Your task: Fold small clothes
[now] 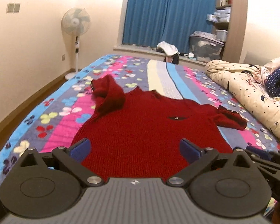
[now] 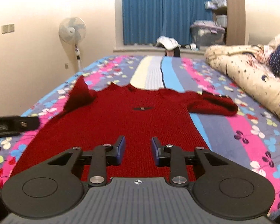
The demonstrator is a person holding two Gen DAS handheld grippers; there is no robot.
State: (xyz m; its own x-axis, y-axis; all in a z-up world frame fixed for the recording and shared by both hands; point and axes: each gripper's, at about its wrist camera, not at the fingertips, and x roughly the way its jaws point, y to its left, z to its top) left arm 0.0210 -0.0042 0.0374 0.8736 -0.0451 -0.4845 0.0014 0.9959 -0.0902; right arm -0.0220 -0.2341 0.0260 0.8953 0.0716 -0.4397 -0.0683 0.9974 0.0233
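Note:
A small dark red knit sweater (image 1: 140, 123) lies flat on the bed, hem toward me, collar far. Its left sleeve (image 1: 108, 97) is bunched up and folded over the shoulder; its right sleeve (image 1: 231, 119) is folded short with small metal buttons. It also shows in the right wrist view (image 2: 121, 119). My left gripper (image 1: 135, 147) is wide open over the hem, empty. My right gripper (image 2: 138, 146) is partly open over the lower body of the sweater, empty. Part of the left gripper (image 2: 13, 126) shows at the left edge of the right wrist view.
The bed has a striped floral cover (image 1: 69, 115). A rolled cream star-print quilt (image 1: 252, 97) with a navy dotted garment lies along the right side. A standing fan (image 1: 75, 24), blue curtains, a window ledge and shelves with boxes stand beyond the bed.

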